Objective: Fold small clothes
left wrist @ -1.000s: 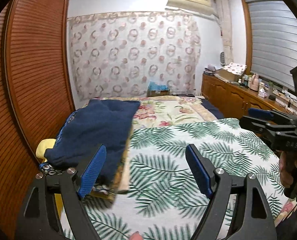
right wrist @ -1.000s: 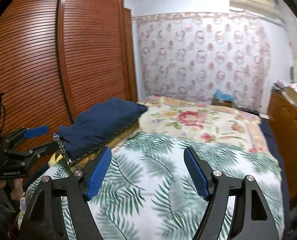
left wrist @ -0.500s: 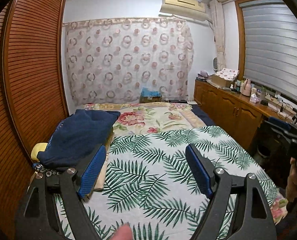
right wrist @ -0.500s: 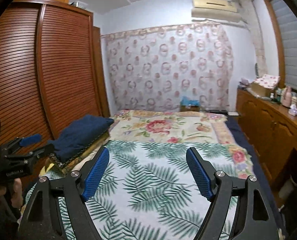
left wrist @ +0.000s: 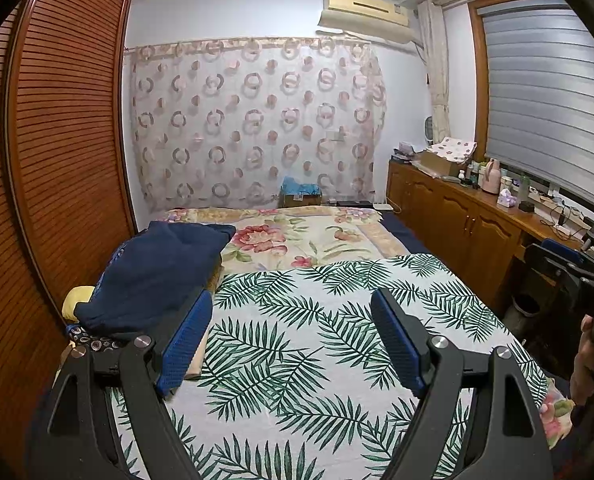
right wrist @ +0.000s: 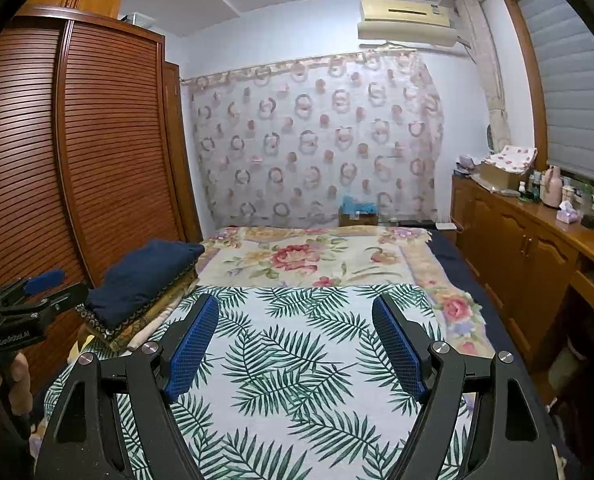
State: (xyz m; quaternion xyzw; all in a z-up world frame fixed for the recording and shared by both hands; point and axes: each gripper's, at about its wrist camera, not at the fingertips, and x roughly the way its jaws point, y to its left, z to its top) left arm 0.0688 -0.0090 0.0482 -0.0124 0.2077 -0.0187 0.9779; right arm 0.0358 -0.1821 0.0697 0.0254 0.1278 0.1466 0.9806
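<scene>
Both grippers, left (left wrist: 291,340) and right (right wrist: 295,344), hang over a leaf-print sheet (left wrist: 317,344), jaws wide apart and empty. Folded navy clothes (left wrist: 157,272) top a stack at the bed's left edge, beside the wardrobe (left wrist: 61,160).

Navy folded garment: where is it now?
In both wrist views the navy folded garment sits left, atop a stack of folded cloths, between the slatted wardrobe and palm-leaf sheet.

Louvred wooden wardrobe (left wrist: 65,152), ring-patterned curtain (left wrist: 257,120), air conditioner (left wrist: 365,10), wooden sideboard (left wrist: 457,220)
</scene>
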